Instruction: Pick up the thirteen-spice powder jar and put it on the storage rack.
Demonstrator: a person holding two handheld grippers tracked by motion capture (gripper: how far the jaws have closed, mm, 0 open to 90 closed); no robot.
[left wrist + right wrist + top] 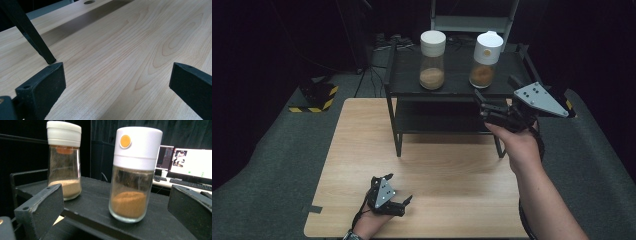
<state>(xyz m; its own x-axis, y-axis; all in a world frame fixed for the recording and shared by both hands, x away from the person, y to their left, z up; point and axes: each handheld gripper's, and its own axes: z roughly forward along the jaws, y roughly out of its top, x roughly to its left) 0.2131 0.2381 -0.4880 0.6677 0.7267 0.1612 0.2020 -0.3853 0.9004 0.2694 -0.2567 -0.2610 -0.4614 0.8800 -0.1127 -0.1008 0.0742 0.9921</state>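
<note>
the glass shaker with the orange button point(135, 175) is stood upright on the top shelf of the black rack point(457, 82), at its right end, and it is framed between the wide-spread jaws of the right tongs point(492, 112), which are held just in front of the shelf edge without touching anything. nearest the person, the left tongs point(399, 205) are rested low on the wooden worktop point(452, 170), jaws also wide and nothing between them. the shaker is judged rigid and breakable, its smooth glass likely slippery, and rather light, as it is only partly filled with brown powder. a grip across the glass body below the white cap is judged safest, since the cap might come loose. farther left on the same shelf, well apart, a second shaker point(432, 60) with paler powder is seen.
</note>
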